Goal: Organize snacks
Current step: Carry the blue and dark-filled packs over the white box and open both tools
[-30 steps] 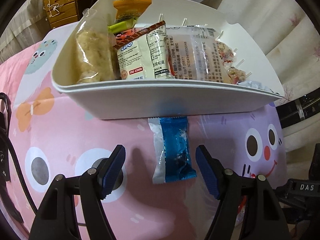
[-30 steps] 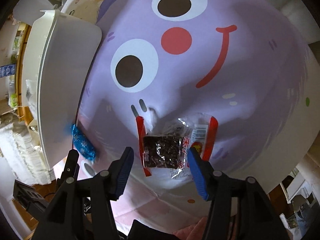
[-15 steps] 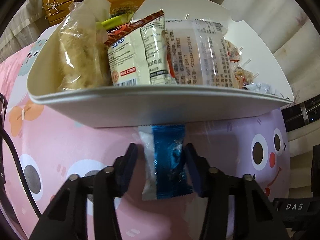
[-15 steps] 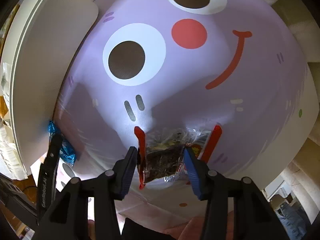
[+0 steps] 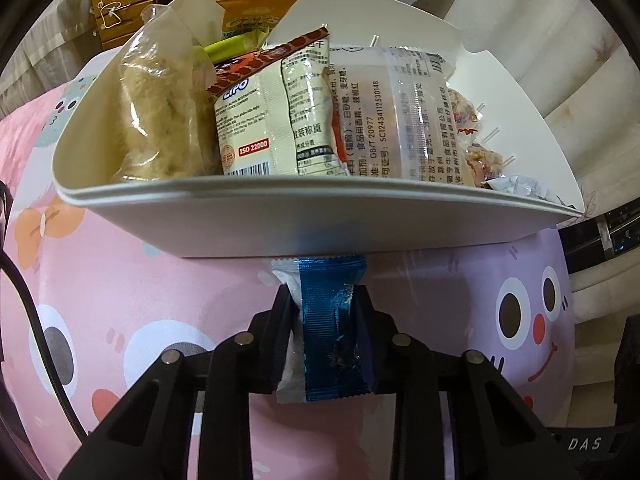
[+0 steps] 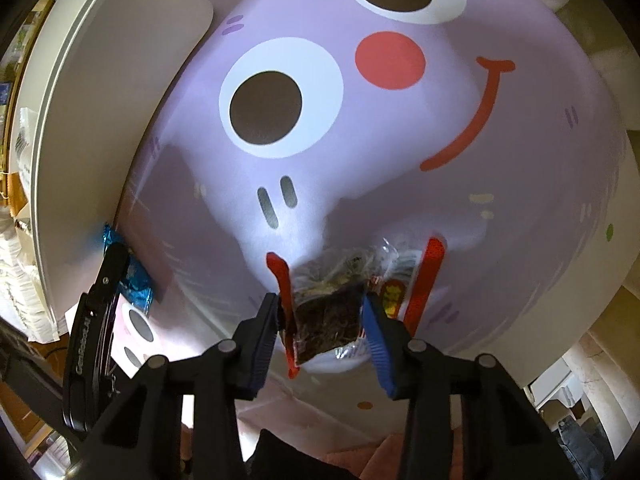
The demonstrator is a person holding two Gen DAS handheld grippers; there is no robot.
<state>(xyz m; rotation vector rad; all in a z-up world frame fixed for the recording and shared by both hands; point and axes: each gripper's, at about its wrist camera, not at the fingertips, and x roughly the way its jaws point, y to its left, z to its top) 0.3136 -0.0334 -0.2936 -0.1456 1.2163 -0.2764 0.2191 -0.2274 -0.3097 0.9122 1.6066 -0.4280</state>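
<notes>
Two small snack packets are being taken up from the cartoon-printed cloth, one by each hand-held gripper. Both are judged light, soft and crinkly, with slick film that could slide between hard pads; each is best taken across its middle, where the filling gives the pads something to bite on, not at the thin sealed ends.

A blue packet is seen lying just in front of the white bin, its far end touching or tucked under the bin's wall. It is clamped across its width by the left gripper, whose jaws are drawn in narrow with both pads pressed on the wrapper.

A clear packet with red edges, dark filling inside, is seen well apart from the bin on the purple part of the cloth. It is straddled by the right gripper, whose jaws are closing; the film is already buckled between the pads, though a firm hold cannot be confirmed.

The bin is already crowded with upright packets.
</notes>
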